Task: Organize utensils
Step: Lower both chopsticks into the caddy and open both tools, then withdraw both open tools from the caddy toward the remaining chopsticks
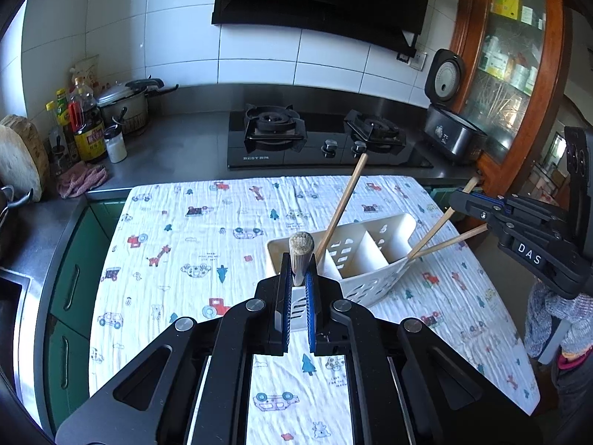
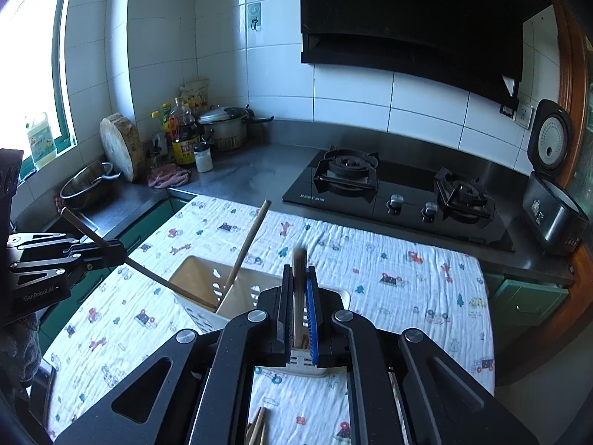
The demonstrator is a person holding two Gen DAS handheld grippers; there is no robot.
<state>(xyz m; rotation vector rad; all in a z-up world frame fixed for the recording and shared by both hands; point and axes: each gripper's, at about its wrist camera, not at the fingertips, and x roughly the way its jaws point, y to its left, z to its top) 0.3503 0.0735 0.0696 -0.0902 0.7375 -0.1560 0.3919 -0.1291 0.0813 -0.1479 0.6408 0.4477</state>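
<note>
A white slotted utensil caddy (image 1: 370,289) (image 2: 192,267) lies on the printed cloth. My left gripper (image 1: 299,263) (image 2: 120,254) is shut on a wooden chopstick (image 1: 301,246) (image 2: 155,278) whose lower end slants into the caddy's end compartment. One chopstick (image 1: 343,205) (image 2: 246,246) leans in that same compartment. My right gripper (image 2: 299,270) (image 1: 454,198) is shut on another chopstick (image 2: 298,259) (image 1: 431,231), its tip down in the opposite end compartment. A further chopstick (image 1: 450,238) rests there too.
The cloth-covered table (image 1: 185,230) stands in front of a steel counter with a gas hob (image 1: 318,141), a rice cooker (image 1: 450,133), bottles and a pot (image 1: 124,105). Loose chopsticks (image 2: 257,426) lie on the cloth under my right gripper. A person's sleeve (image 1: 556,319) is at the right.
</note>
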